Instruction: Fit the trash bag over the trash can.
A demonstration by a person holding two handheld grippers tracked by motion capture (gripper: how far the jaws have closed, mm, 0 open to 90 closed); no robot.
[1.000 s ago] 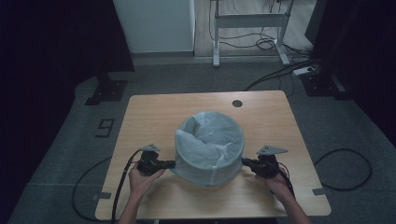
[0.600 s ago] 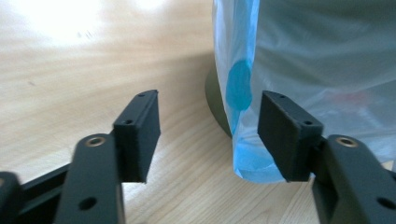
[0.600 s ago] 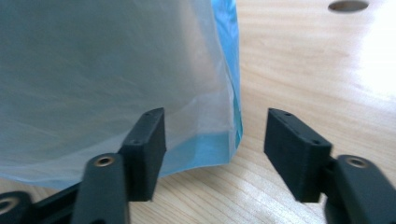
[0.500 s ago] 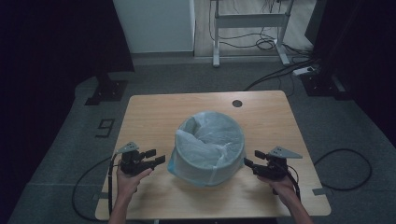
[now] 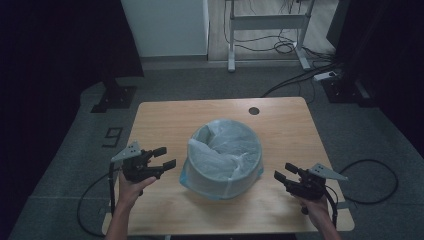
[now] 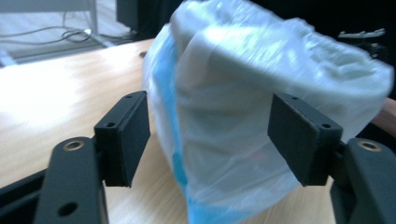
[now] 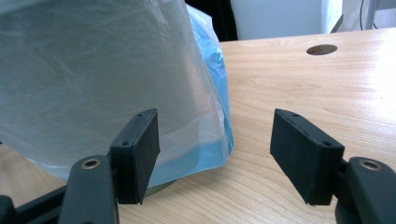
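Note:
A round bin (image 5: 223, 159) lined with a pale blue-white plastic bag stands in the middle of the wooden table (image 5: 165, 120). My left gripper (image 5: 165, 157) hovers a short way to its left, pointing at it. Its jaws have just been opening and nothing is between them. In the left gripper view the bag-covered bin (image 6: 243, 93) looms beyond the open left gripper (image 6: 210, 135). My right gripper (image 5: 283, 171) is off the bin's right side, its jaws also just opened and empty. The right gripper view has the bin (image 7: 93, 84) to the left, beyond the right gripper (image 7: 215, 149).
A round cable hole (image 5: 254, 110) sits near the table's far edge. Beyond the table a white desk frame (image 5: 265, 22) stands on grey carpet among loose cables, and a power strip (image 5: 325, 76) lies on the floor at the right. Gripper cables trail off the near edge.
Both grippers were shut against the bin's sides a second ago. They have let go, opened and drawn outward, the left one also rising. The bin stays put.

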